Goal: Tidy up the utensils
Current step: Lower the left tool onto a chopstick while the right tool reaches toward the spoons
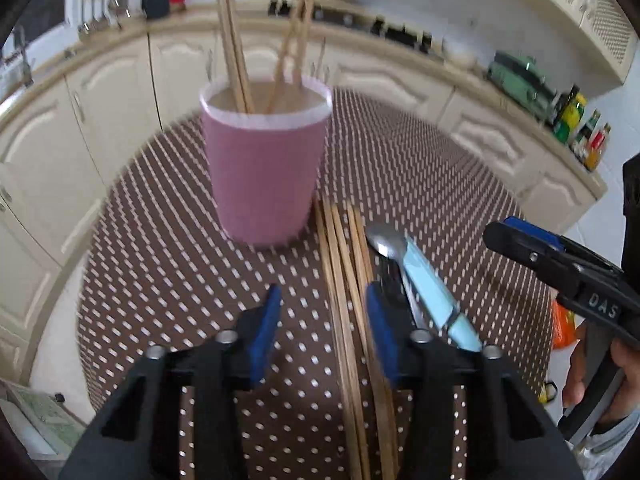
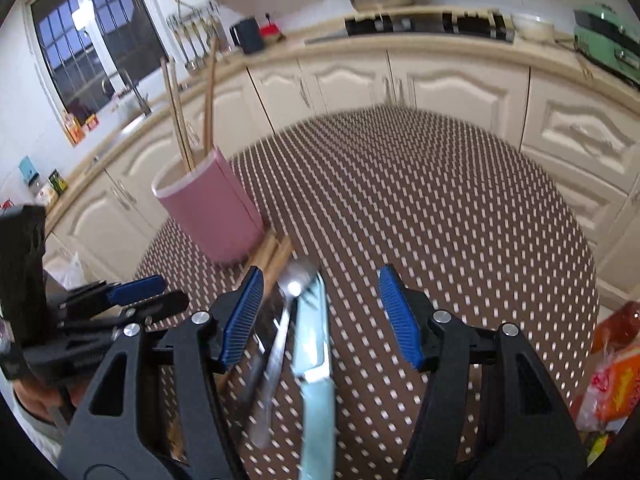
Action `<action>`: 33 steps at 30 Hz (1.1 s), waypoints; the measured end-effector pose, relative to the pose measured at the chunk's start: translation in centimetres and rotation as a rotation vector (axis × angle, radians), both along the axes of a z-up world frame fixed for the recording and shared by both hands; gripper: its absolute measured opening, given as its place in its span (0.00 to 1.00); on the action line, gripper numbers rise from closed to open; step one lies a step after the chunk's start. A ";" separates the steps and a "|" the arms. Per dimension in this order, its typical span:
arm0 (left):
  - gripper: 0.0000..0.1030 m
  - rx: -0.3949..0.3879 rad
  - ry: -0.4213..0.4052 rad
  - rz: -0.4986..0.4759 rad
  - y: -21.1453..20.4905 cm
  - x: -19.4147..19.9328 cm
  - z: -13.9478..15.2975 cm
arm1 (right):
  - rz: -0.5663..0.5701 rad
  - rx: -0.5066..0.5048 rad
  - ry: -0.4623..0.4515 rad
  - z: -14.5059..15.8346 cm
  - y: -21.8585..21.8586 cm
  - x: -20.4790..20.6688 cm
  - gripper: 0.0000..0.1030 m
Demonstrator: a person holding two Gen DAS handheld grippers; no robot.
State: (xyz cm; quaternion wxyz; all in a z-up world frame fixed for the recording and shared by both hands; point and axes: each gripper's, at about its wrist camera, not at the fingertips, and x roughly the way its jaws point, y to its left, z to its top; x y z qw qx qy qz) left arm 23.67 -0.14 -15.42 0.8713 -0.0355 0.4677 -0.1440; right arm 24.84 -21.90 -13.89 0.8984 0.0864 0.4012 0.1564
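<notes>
A pink cup (image 1: 264, 168) stands on the dotted brown tablecloth (image 1: 160, 260) with several wooden chopsticks upright in it. More chopsticks (image 1: 340, 280) lie loose beside its base. A metal spoon (image 1: 383, 245) and a light-blue-handled knife (image 1: 432, 284) lie to their right. My left gripper (image 1: 322, 330) hangs over the loose chopsticks; they run between its blue pads, and a gap shows on the left side. My right gripper (image 2: 322, 316) straddles the spoon (image 2: 296, 280) and the knife (image 2: 316, 344), its pads wide apart and touching neither. The cup (image 2: 212, 216) is to its far left.
The round table ends close behind the cup, with cream kitchen cabinets (image 2: 440, 80) curving around it. An orange packet (image 2: 616, 364) sits at the table's right side. The other gripper (image 2: 136, 284) is close on the left, with a hand (image 1: 580, 376) holding the right one.
</notes>
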 end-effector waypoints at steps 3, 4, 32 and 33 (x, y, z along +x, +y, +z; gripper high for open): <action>0.20 0.005 0.061 0.001 -0.3 0.6 -1.6 | 0.005 0.001 0.037 -1.3 -0.5 -0.3 0.58; 0.19 0.013 0.072 0.001 -0.4 0.7 -2.0 | 0.007 0.000 0.047 -1.7 -0.6 -0.4 0.58; 0.15 0.126 0.133 0.002 -3.4 3.5 -2.5 | 0.050 -0.007 0.104 -2.4 -1.0 -1.4 0.60; 0.15 0.127 0.137 -0.004 -3.6 3.4 -2.6 | 0.050 -0.009 0.107 -2.4 -0.8 -1.3 0.60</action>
